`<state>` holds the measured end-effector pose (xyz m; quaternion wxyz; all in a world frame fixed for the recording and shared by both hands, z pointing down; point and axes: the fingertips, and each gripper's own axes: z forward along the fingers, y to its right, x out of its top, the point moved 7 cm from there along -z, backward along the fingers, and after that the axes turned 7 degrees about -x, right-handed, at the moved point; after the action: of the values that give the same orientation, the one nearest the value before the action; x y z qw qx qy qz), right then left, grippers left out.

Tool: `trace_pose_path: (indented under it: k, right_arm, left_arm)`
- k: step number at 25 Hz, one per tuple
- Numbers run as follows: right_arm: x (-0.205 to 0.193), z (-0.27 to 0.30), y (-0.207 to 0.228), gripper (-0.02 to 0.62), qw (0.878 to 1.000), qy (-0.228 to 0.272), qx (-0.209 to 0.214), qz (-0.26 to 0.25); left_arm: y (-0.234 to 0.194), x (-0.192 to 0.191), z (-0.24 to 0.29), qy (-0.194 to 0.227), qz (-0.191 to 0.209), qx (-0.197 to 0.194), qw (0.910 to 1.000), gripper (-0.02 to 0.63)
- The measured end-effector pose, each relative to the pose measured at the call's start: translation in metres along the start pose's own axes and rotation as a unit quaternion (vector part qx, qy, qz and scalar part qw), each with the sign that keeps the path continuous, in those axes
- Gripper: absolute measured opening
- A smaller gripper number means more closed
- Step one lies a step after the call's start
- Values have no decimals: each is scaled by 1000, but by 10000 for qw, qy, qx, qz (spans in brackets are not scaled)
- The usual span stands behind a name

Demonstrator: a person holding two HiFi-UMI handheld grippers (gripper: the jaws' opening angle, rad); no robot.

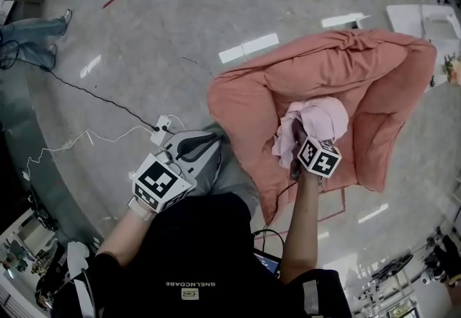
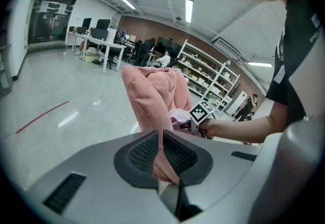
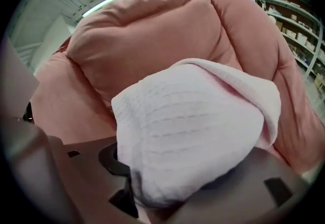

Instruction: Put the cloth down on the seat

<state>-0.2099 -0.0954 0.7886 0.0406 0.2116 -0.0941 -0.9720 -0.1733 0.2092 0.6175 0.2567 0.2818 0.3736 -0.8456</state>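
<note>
Writing: white print on the person's black shirt (image 1: 189, 284), too small and turned to read reliably; each marker cube (image 1: 160, 183) carries black-and-white square patterns, no words.
Left gripper (image 1: 196, 143): held low beside the person's body, away from the chair; its two dark ribbed pads are pressed together with nothing between them.
Right gripper (image 1: 296, 145): reached out over the chair, its marker cube facing up; the jaws stand wide apart, and the cloth lies bunched between and over them, hiding most of the pads. They do not appear to be squeezing it.
Cloth (image 1: 317, 122): pale pink, nearly white in places, with a fine ribbed weave; crumpled into a soft mound with one folded edge curling over the top.
Cloth position: in the hollow of the chair, in front of the backrest; whether it rests on the seat cushion cannot be told.
Chair (image 1: 252, 100): puffy salmon-pink padded seat with high back and sides, standing on a grey polished floor (image 1: 144, 42).
</note>
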Motion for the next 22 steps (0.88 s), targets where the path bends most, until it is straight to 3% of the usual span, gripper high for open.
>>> trace_pose_path:
  k: [4,10,22]
  right_arm:
    - [-12,3,-5,298,9998,-87,-23,165]
    - [-6,-32,-12,298,9998,-78,2,177]
    - [25,-141,-30,298,9985,488,-95,230]
  left_arm:
    - [-5,-10,1,-71,-54,-104,9999,18]
    - [5,10,-2,14,-82,-338,9994,18]
    - [42,62,-1,71,313,-889,9955,18]
